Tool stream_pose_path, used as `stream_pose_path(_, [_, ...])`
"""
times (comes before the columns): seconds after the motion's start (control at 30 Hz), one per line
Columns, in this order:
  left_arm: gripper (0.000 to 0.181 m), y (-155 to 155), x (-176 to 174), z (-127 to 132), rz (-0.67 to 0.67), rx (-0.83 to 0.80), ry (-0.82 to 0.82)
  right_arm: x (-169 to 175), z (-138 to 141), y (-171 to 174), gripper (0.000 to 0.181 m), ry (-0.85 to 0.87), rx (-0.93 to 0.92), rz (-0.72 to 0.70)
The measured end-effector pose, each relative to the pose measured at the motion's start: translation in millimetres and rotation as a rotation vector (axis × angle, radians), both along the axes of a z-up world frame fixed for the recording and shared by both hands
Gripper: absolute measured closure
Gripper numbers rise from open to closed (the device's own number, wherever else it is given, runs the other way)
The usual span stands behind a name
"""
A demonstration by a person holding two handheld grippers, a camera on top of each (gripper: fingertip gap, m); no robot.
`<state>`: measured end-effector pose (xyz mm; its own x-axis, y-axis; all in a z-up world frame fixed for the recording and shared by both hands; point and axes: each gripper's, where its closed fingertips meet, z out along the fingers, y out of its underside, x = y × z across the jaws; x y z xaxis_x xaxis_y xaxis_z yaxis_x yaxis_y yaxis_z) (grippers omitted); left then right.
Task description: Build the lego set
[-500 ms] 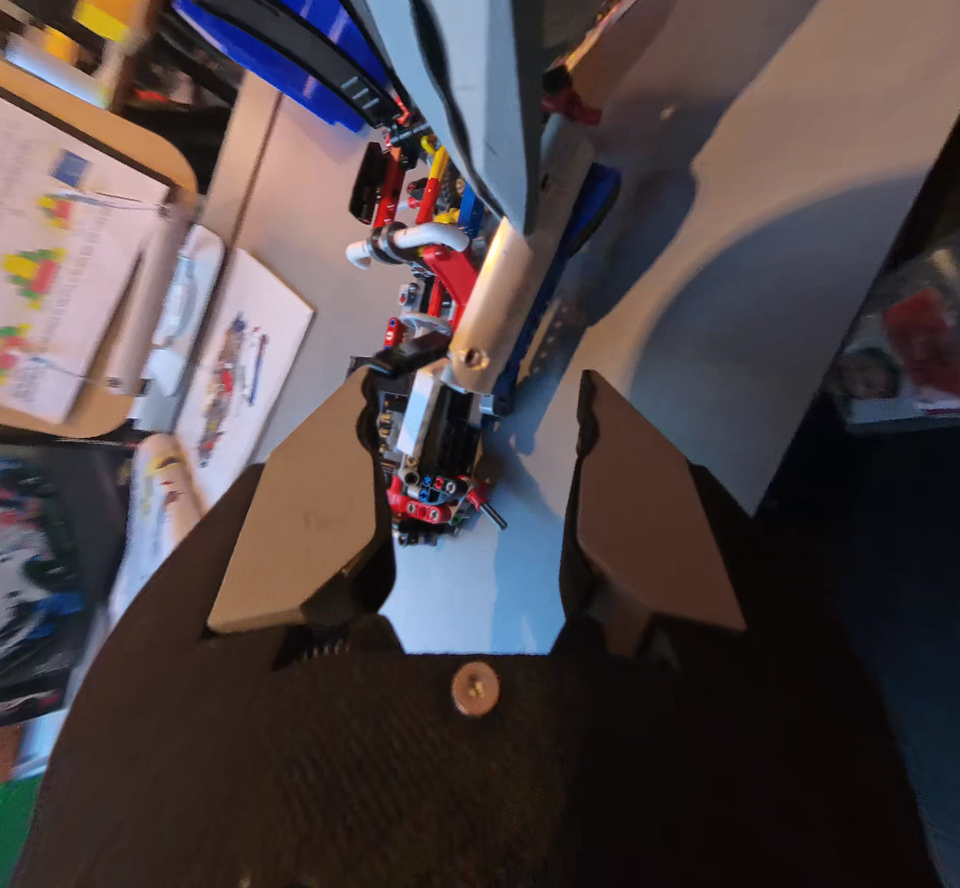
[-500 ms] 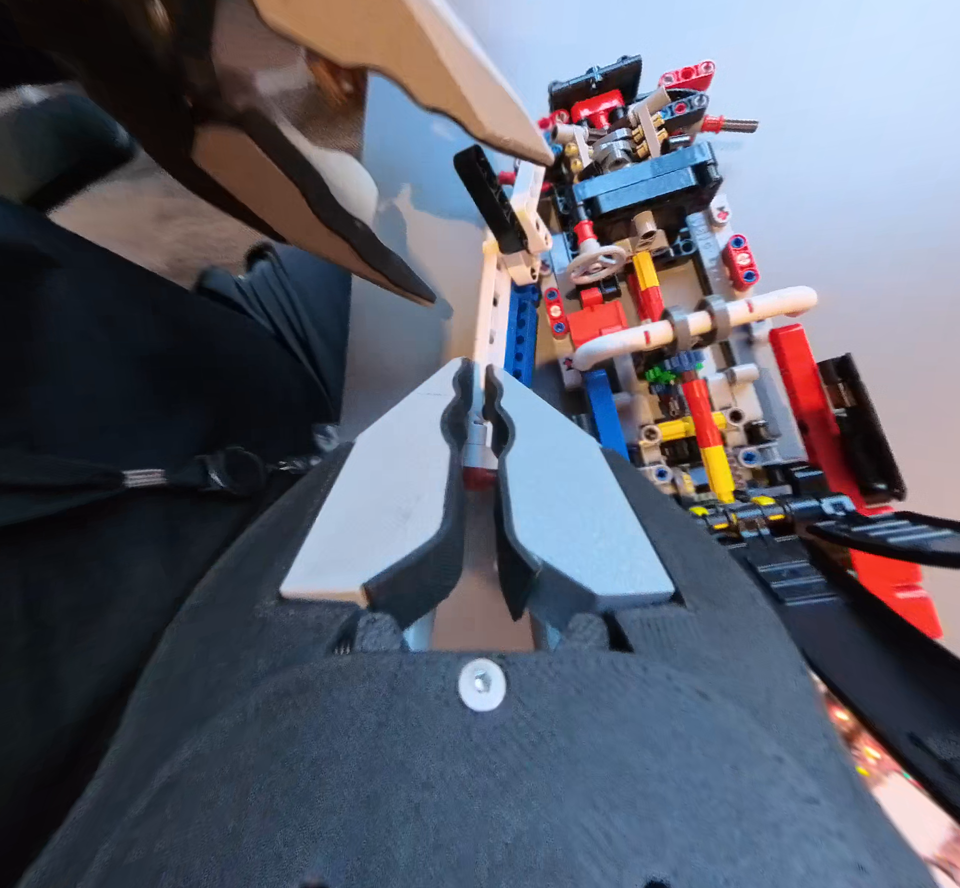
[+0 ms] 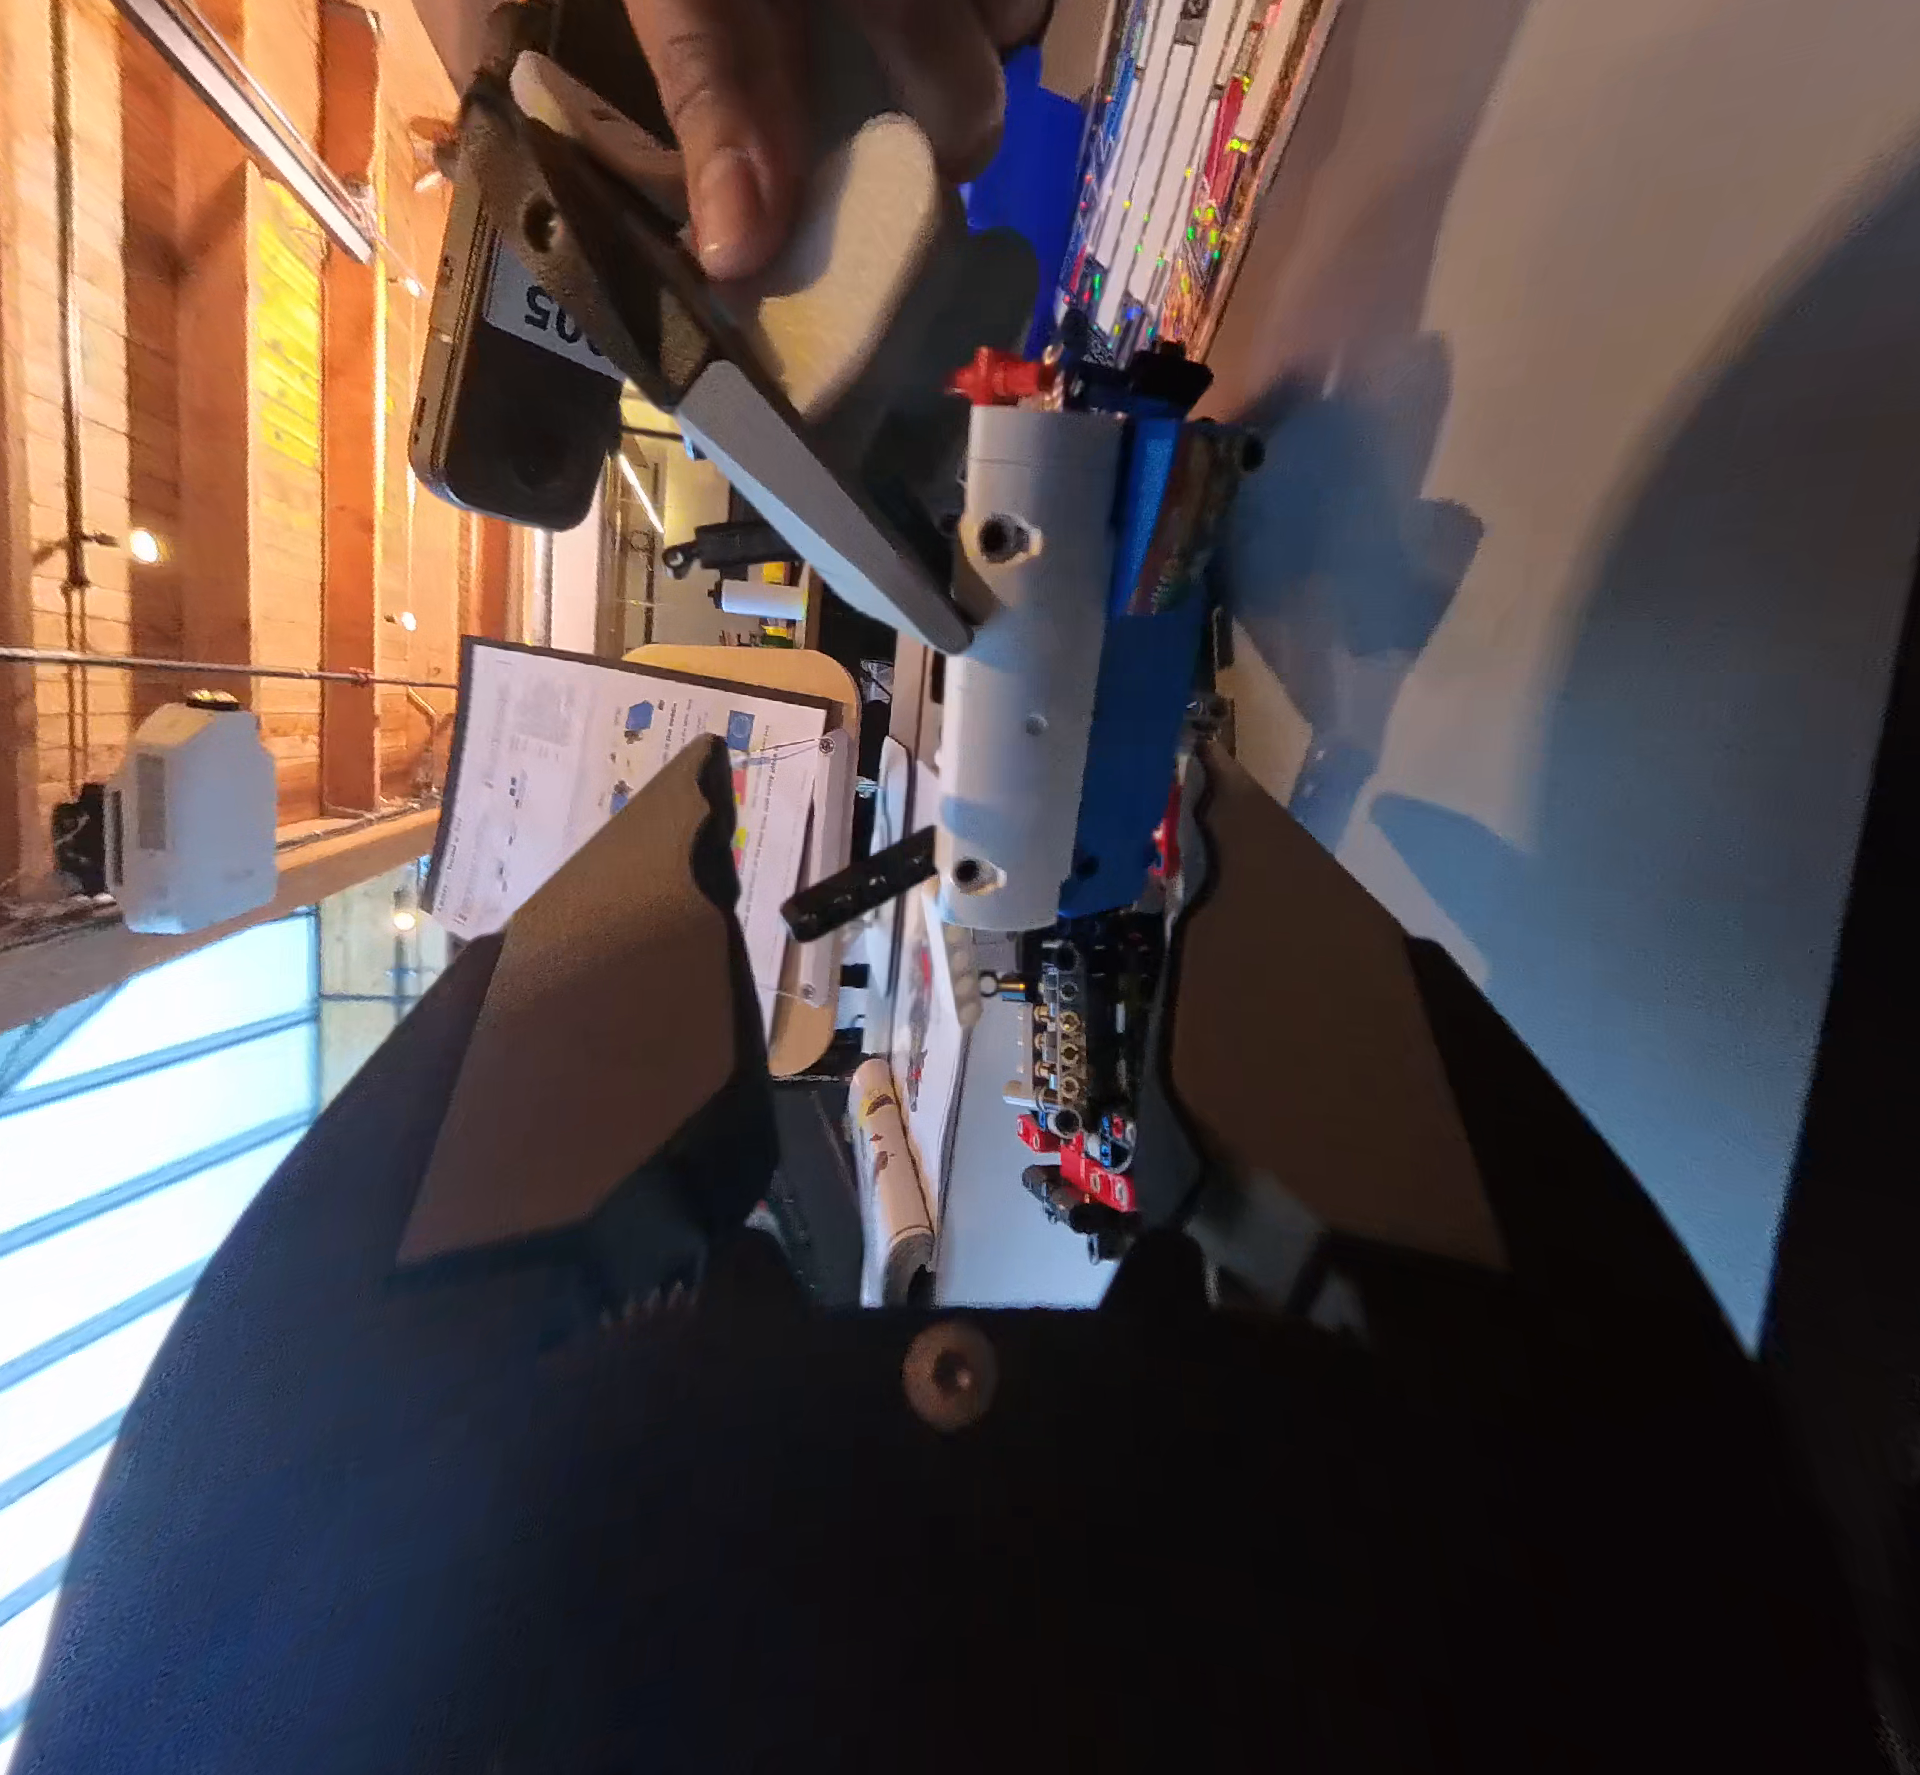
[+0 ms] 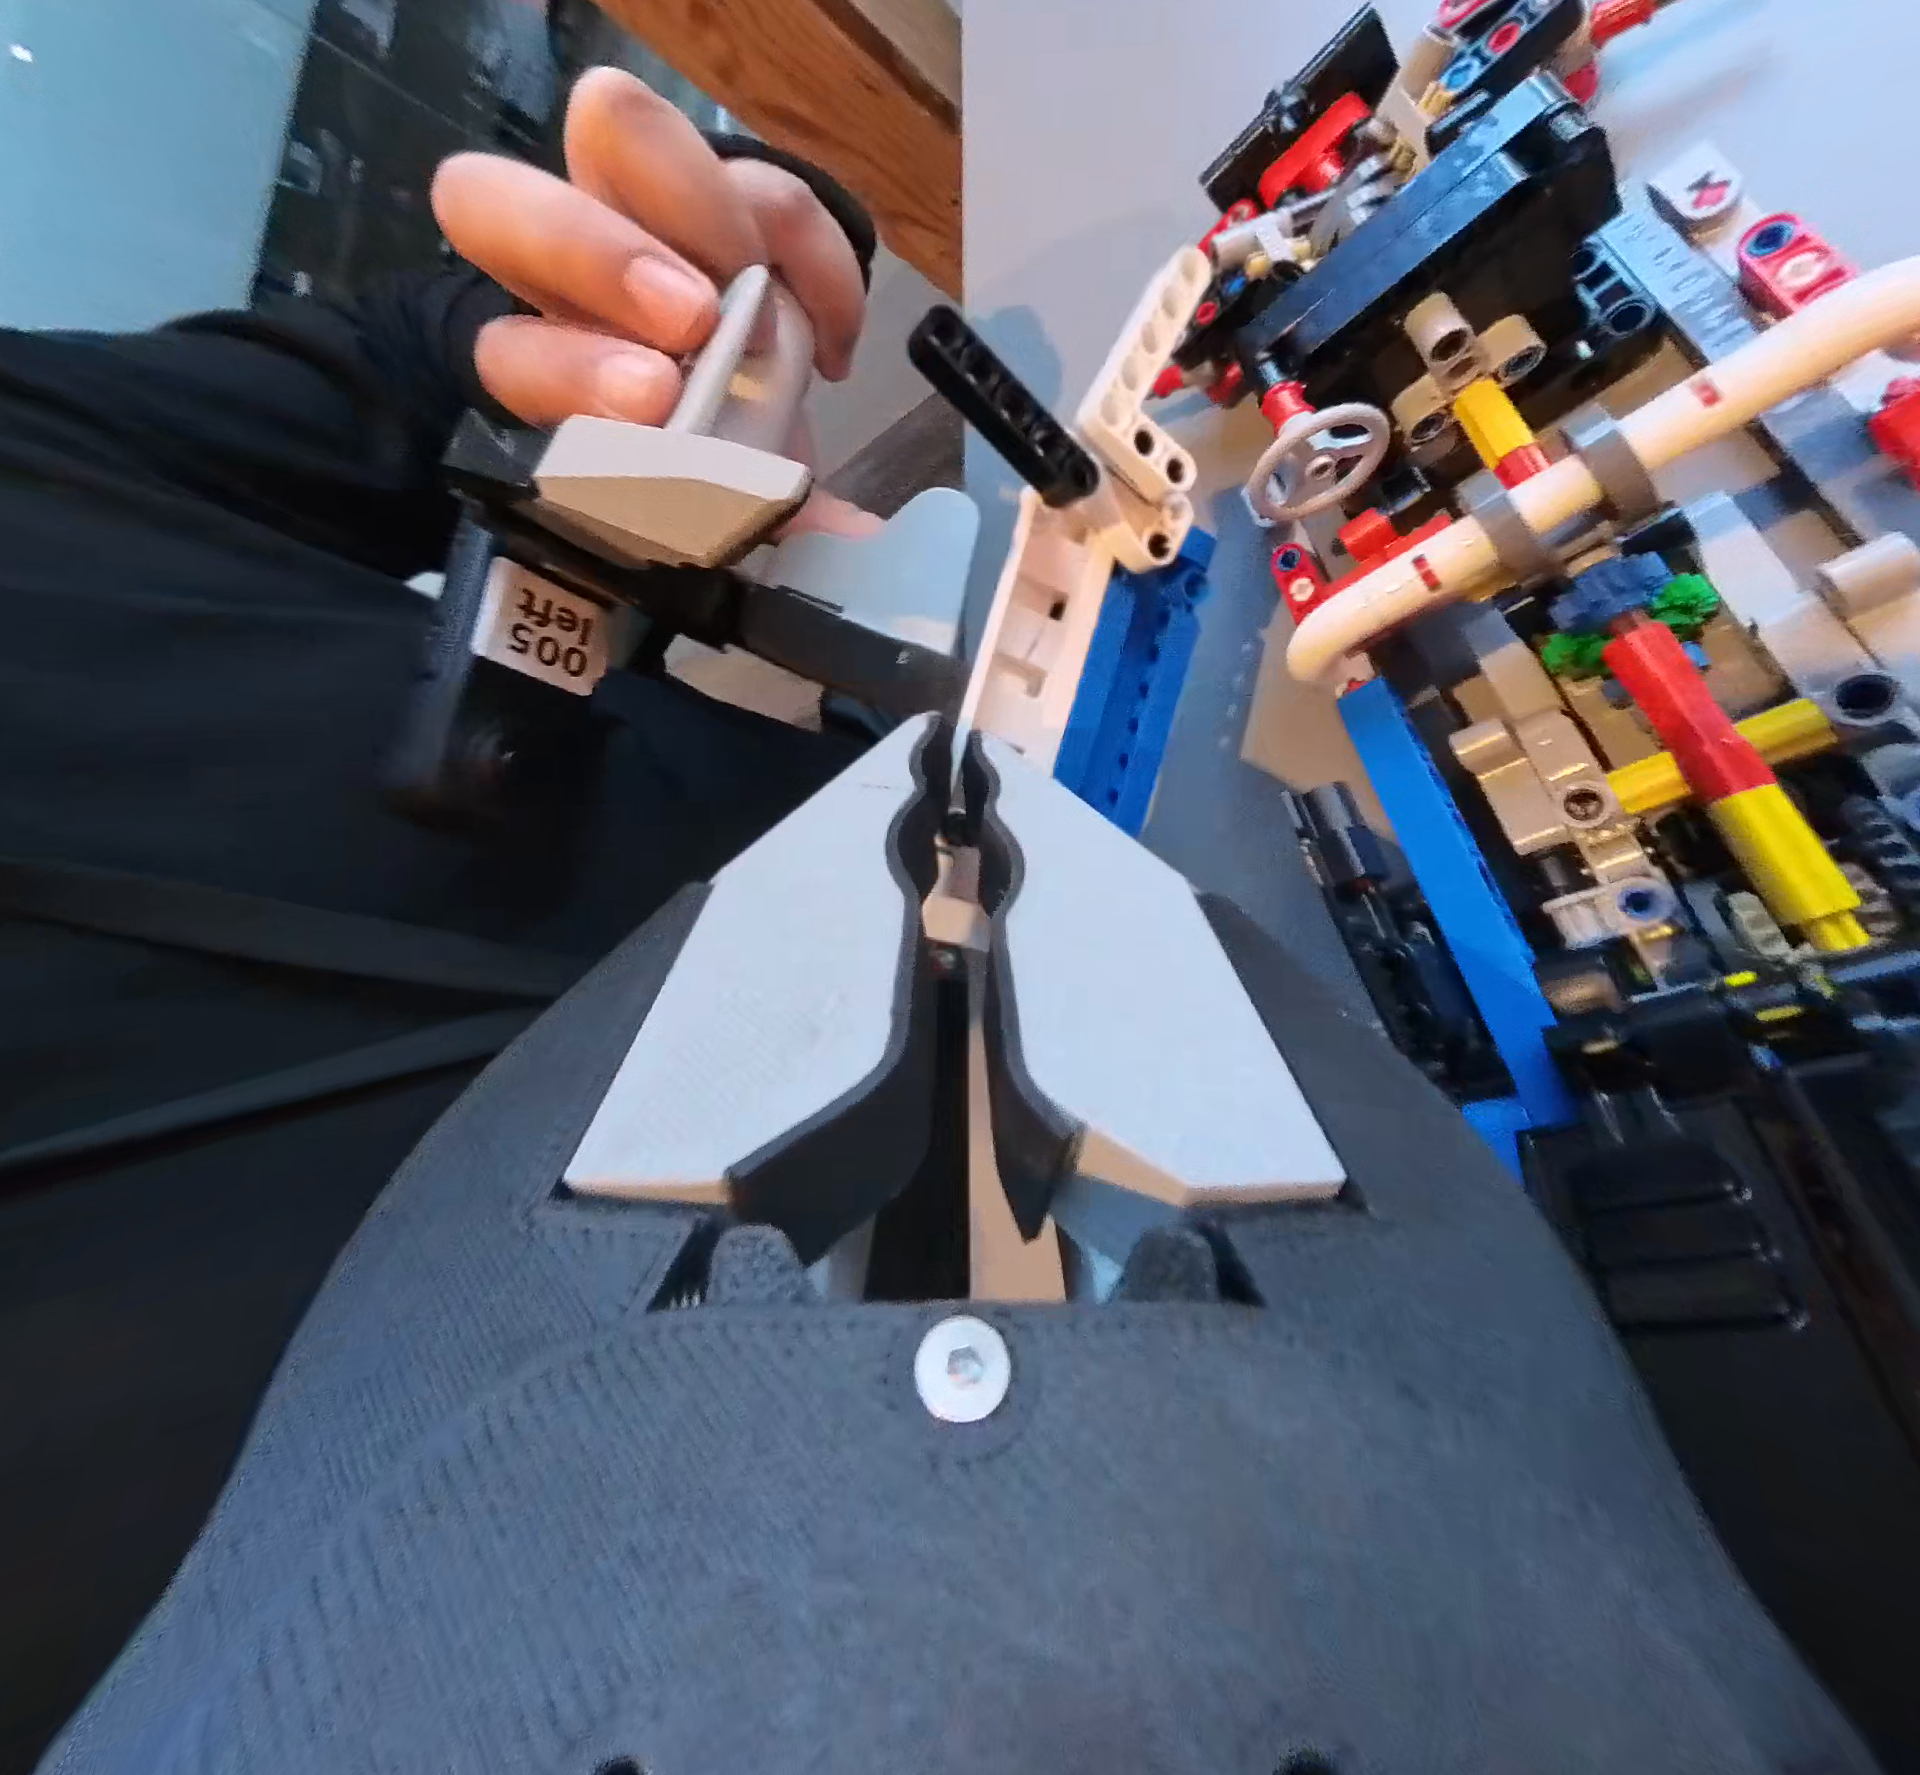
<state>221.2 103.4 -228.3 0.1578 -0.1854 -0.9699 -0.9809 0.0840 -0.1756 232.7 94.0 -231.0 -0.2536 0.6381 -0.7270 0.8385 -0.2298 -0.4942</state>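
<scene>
The right tool was clamped on the white side panel of the multicoloured brick-built vehicle model, which lay on the pale grey desk. The left tool stood wide apart, empty, its fingers flanking the model's black and red end. An open instruction booklet stood behind.

A pale grey counter fills the right side. A warm orange timber-panelled wall rises behind, with a white boxy device mounted against it.
</scene>
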Motion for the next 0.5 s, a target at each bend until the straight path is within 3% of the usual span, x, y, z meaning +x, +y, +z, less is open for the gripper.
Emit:
stream_pose_path(0.17, [0.095, 0.9, 1.4, -3.4, -0.047, 0.003, 0.09, 4.8, 13.1, 0.8, 0.181, -0.008, -0.106, 0.011])
stream_pose_path(0.27, [0.096, 9.7, 5.1, 0.0, -0.047, 0.086, 0.144, 5.9, 26.4, -4.9, 0.181, 0.013, -0.227, 0.012])
stream_pose_path(0.5, [0.119, 22.0, 1.2, 12.3, 0.01, 0.21, 0.129, 8.9, 41.0, -5.4, 0.181, 0.038, -0.36, -0.029])
